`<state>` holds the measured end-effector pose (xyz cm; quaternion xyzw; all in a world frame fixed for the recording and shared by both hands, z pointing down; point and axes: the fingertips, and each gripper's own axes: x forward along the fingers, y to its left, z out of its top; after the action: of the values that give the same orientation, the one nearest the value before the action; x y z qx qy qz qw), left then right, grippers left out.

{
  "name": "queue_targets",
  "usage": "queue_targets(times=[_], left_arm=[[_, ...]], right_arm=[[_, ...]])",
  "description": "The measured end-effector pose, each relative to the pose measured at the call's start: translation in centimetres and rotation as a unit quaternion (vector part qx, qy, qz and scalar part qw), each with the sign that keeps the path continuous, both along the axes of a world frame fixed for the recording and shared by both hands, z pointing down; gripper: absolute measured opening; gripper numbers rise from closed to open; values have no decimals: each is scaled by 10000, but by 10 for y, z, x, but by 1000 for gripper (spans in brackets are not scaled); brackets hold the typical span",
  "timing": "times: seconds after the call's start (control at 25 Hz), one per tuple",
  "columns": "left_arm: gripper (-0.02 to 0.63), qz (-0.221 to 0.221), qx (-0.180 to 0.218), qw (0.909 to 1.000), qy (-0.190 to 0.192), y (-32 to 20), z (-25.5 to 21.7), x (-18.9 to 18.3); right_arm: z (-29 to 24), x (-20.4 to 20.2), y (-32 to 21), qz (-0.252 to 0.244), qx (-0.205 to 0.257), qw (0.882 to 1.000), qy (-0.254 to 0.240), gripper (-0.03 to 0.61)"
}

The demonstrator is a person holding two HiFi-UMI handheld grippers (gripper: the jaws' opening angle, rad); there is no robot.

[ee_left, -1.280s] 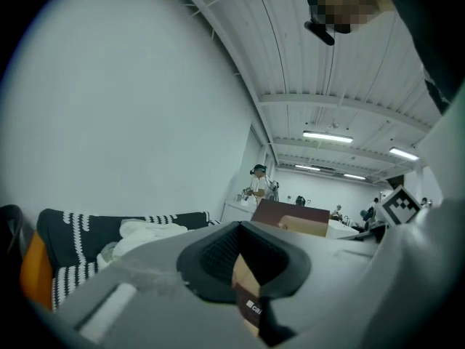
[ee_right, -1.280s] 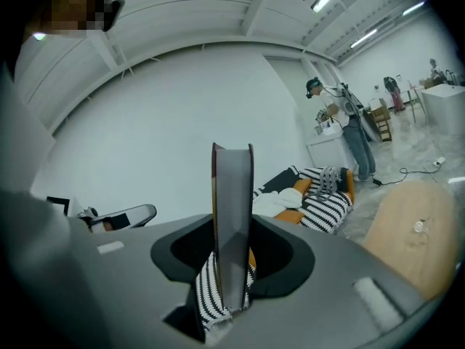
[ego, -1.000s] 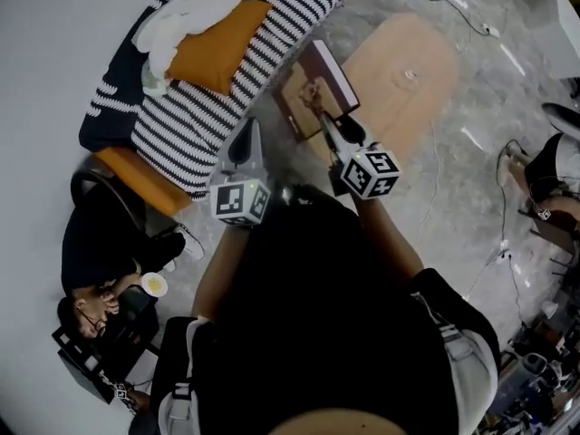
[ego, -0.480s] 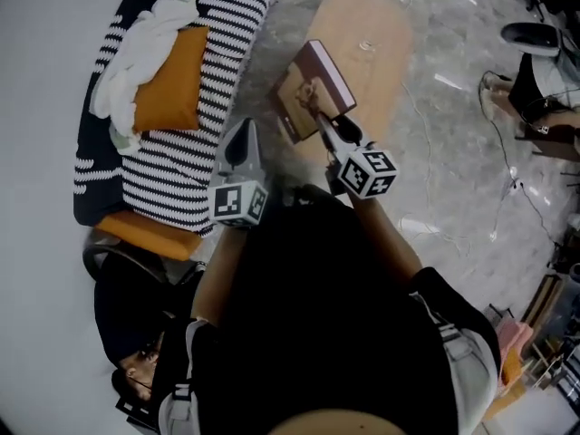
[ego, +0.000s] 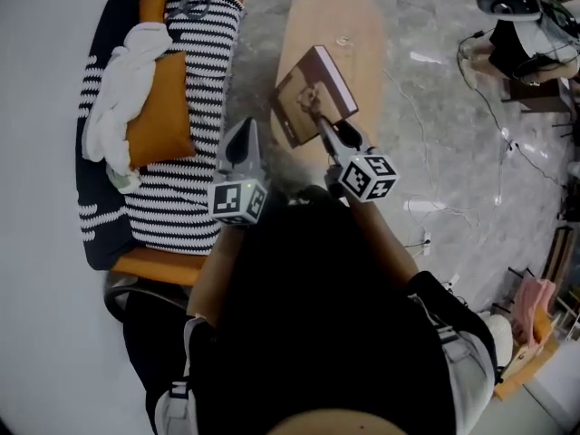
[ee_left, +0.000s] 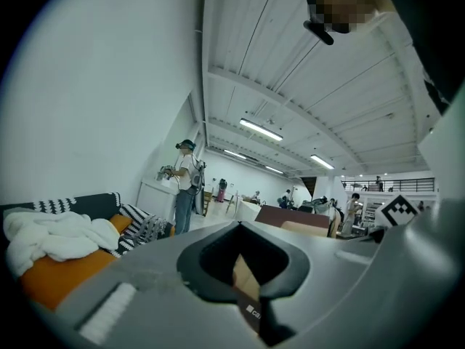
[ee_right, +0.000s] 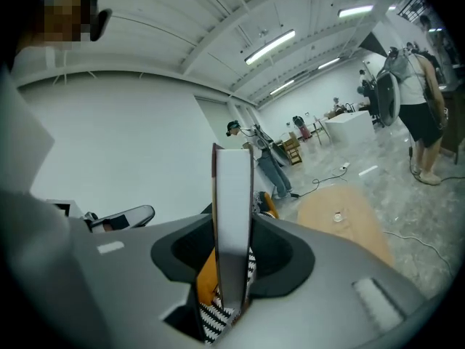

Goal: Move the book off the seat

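Note:
A brown hardcover book (ego: 313,89) is up in the air, gripped at its lower edge by my right gripper (ego: 319,118), which is shut on it. It hangs over the near left part of an oval wooden table (ego: 331,16). In the right gripper view the book (ee_right: 232,217) stands edge-on between the jaws (ee_right: 231,300), its white pages facing me. The seat, a sofa under a striped blanket (ego: 195,107), lies to the left. My left gripper (ego: 243,139) hovers beside the sofa's edge, its jaws (ee_left: 254,297) together with nothing in them.
On the sofa lie an orange cushion (ego: 159,120) and a white cloth (ego: 122,89). Cables (ego: 426,211) run over the marble floor right of the table. A person (ego: 517,25) sits at the far right. A dark chair (ego: 136,297) stands at the lower left.
The view has swung round: the sofa has slid to the left and the wooden table now lies under the held book. Both grippers keep their grip and spacing.

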<state>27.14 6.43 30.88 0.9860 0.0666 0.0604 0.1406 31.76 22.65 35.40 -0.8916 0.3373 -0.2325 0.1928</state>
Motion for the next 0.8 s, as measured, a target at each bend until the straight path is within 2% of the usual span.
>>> queue_targets(times=[0.6, 0.8], left_arm=[[6, 1135, -226, 9933, 40, -1, 9, 21], [6, 1444, -211, 9893, 14, 22, 10, 24]], right_arm=[[2, -8, 1, 931, -165, 9955, 80, 155], [-1, -13, 24, 1270, -145, 9918, 82, 155]])
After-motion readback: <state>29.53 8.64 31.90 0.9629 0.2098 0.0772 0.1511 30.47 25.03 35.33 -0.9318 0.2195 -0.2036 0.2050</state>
